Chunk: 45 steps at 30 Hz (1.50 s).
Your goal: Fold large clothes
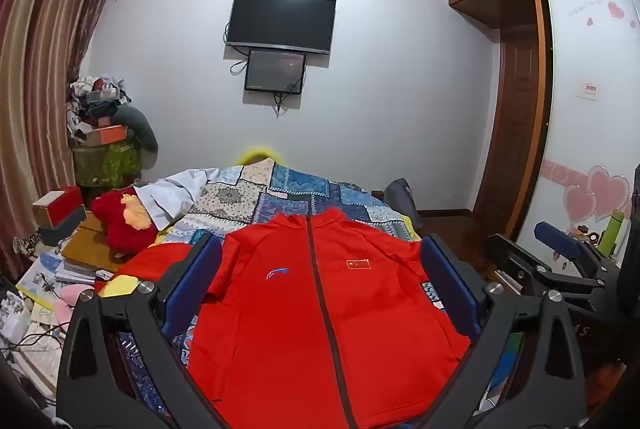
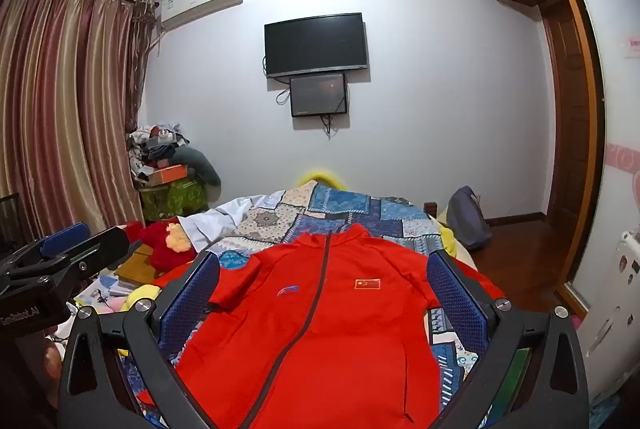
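Observation:
A red zip-front jacket (image 1: 320, 309) lies front up on the patchwork bedspread (image 1: 280, 197), collar toward the far wall, zipper closed, a flag patch on its chest. My left gripper (image 1: 320, 253) hovers above the jacket, open wide, nothing between its blue pads. The right wrist view shows the same jacket (image 2: 320, 329) with my right gripper (image 2: 324, 261) also open and held above it. The right gripper's body (image 1: 560, 261) appears at the right edge of the left wrist view; the left gripper's body (image 2: 60, 257) sits at the left of the right wrist view.
A red plush toy (image 1: 120, 225), boxes and books crowd the bed's left side. A pile of clothes and boxes (image 1: 104, 125) stands in the far left corner by the curtains. A dark bag (image 2: 466, 217) leans at the bed's right; wooden wardrobe and door (image 1: 516, 117) beyond.

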Motion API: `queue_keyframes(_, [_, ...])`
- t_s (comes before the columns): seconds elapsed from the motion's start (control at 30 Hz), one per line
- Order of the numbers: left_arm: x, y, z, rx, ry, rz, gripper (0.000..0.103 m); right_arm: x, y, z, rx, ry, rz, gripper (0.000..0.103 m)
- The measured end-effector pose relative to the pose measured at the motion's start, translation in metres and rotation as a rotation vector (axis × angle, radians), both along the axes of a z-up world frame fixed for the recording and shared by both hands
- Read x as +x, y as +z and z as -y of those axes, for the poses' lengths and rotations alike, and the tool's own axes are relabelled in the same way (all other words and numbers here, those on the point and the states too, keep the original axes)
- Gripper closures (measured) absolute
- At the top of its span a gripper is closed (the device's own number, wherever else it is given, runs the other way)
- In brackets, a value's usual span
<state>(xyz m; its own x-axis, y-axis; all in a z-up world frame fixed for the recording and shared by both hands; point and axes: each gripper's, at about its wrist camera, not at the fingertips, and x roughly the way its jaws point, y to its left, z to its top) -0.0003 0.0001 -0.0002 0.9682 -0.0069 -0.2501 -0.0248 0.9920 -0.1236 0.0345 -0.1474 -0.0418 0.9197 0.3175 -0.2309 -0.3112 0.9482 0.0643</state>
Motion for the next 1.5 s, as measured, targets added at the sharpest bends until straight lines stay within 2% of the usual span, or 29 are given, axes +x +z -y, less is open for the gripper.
queue_keyframes(0.23, [0.003,-0.006,-0.010,-0.014,0.012,-0.016,0.003,-0.001,0.000,-0.001,0.003,-0.001,-0.005,0.000])
queue_keyframes(1.5, [0.009,-0.003,-0.001,0.010,0.022,-0.020,0.002,0.002,0.001,0.000,0.009,-0.007,-0.010,0.000])
